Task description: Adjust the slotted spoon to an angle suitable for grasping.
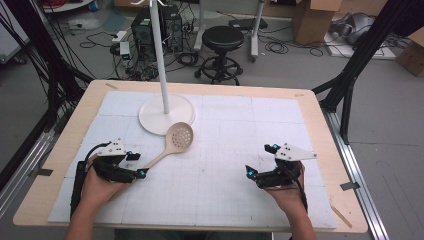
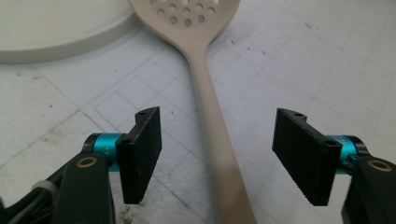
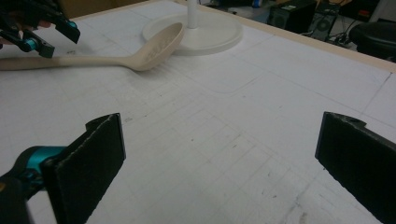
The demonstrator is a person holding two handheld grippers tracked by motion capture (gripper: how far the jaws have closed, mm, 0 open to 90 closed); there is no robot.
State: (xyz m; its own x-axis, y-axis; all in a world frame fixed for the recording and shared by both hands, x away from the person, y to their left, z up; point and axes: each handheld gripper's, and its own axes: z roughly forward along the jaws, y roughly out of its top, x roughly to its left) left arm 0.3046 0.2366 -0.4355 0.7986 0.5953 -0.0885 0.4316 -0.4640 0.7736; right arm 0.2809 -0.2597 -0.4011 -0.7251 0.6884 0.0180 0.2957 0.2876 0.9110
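Beige plastic, the slotted spoon (image 1: 173,142) was laid on the white gridded mat (image 1: 220,195), its perforated bowl resting against the round base of the white stand (image 1: 166,113). The handle was straddled by the left gripper (image 2: 217,156); its jaws were set partly apart, neither pad touching the handle. The right gripper (image 1: 261,161) was held low over bare mat, well apart from the spoon, jaws spread wide and nothing gripped.

The spoon (image 1: 172,143) is lying on the mat (image 1: 225,150), its bowl resting against the front edge of the stand base (image 1: 150,115). The handle is being straddled by the left gripper (image 1: 138,164). The right gripper (image 1: 260,160) is being held well apart, to the right.
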